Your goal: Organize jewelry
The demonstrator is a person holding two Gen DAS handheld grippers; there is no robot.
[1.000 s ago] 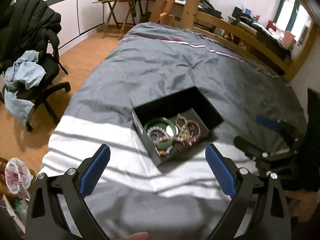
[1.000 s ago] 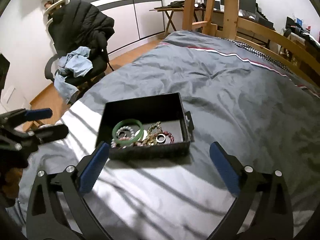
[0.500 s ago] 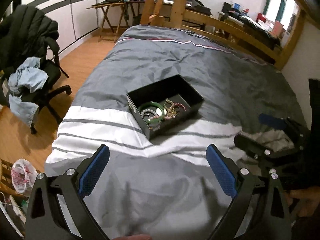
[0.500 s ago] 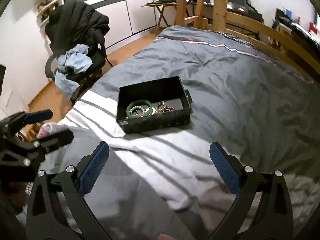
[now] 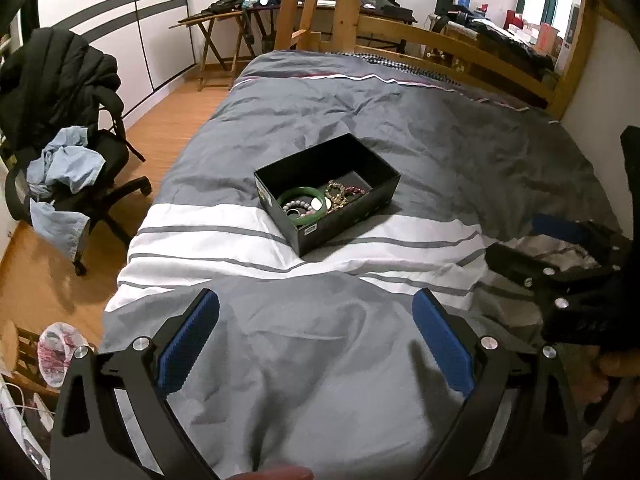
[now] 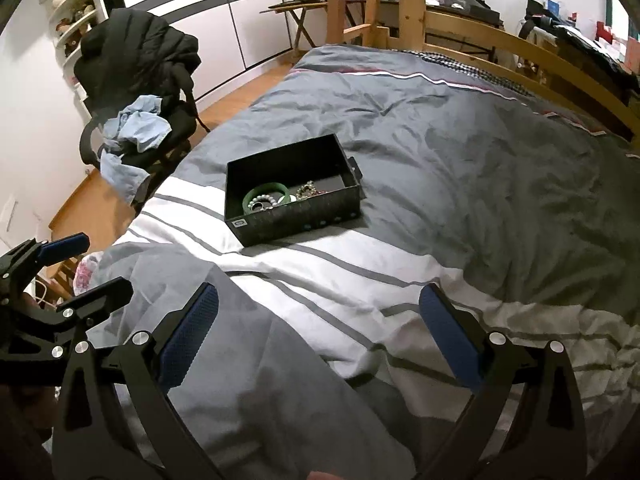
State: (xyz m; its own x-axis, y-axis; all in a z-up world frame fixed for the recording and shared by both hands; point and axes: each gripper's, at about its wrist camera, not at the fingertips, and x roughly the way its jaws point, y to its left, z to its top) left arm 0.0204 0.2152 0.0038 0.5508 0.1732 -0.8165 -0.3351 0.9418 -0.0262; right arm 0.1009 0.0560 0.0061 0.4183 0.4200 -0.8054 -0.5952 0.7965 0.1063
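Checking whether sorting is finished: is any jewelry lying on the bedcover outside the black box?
No, the green bangle and beads all sit inside the black box.

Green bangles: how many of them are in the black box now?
1. The green bangle lies at the near-left end of the black box, around a pale bead bracelet. The tangled jewelry beside it could hide more.

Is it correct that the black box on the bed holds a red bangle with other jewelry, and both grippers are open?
Not quite: the bangle in the black box on the bed is green, as the left wrist view shows. The rest is correct.
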